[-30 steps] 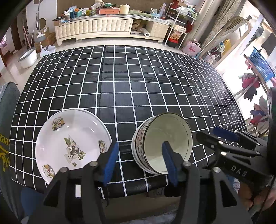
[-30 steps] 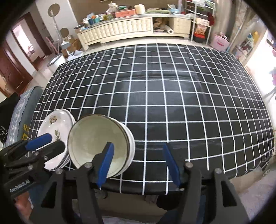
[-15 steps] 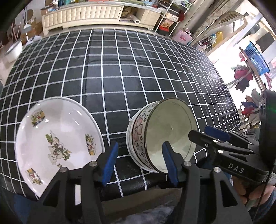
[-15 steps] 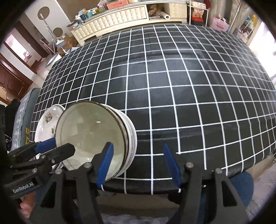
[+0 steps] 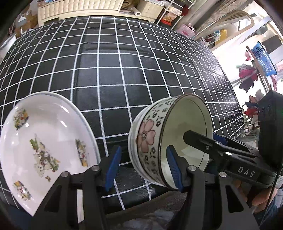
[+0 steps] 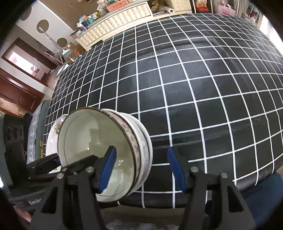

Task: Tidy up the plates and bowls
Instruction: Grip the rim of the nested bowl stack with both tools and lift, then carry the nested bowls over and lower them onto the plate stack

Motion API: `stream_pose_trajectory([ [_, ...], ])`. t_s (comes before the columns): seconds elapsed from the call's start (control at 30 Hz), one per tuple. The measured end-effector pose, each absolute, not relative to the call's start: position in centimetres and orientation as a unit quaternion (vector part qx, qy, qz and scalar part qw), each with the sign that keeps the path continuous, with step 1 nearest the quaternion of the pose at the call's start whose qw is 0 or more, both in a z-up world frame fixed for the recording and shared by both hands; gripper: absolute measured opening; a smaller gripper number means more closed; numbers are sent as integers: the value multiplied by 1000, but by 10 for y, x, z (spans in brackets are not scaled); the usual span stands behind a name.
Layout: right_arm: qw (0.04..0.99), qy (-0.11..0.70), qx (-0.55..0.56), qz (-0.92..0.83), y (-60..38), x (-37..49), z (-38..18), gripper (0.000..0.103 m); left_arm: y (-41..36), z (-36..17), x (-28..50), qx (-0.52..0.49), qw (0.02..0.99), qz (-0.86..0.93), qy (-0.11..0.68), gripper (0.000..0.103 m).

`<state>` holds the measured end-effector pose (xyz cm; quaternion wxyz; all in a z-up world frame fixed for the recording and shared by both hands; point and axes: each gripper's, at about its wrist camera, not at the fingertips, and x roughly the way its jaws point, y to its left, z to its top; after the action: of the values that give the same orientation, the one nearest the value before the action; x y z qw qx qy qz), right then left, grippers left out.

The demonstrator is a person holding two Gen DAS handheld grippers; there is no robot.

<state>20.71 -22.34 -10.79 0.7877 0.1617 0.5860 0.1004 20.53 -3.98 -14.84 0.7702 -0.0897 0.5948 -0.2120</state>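
Observation:
A stack of flower-patterned bowls stands near the front edge of the table, which has a black cloth with a white grid. To its left lies a stack of white picture plates. My left gripper is open and straddles the left wall of the top bowl, one pad inside and one outside with a gap. At the bowl's right wall my right gripper is open in the same way. No pad presses on the bowl.
The table's front edge runs just under both grippers. A cream sideboard with clutter stands beyond the far edge, and a blue basket hangs at the right. A person's hand holds the right gripper.
Both grippers have sunk and tipped further down toward the bowl stack, which now looks larger and sits between their pads. Jaw widths are unchanged.

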Motion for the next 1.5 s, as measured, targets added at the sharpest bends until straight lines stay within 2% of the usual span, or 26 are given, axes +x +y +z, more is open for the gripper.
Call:
stream_pose_trajectory([
  [0.43, 769, 596, 202, 111, -237, 207, -120, 64, -59, -170, 214, -89, 763, -227, 599, 50],
  [0.6, 738, 605, 270, 131, -248, 204, -134, 63, -62, -170, 217, -96, 761, -232, 598, 50],
  [0.83, 745, 600, 260, 129, -248, 198, -129, 63, -68, -168, 212, -59, 771, -233, 590, 50],
  [1.5, 764, 590, 240, 105, -222, 201, -103, 56, -72, -164, 209, -71, 778, -204, 590, 51],
])
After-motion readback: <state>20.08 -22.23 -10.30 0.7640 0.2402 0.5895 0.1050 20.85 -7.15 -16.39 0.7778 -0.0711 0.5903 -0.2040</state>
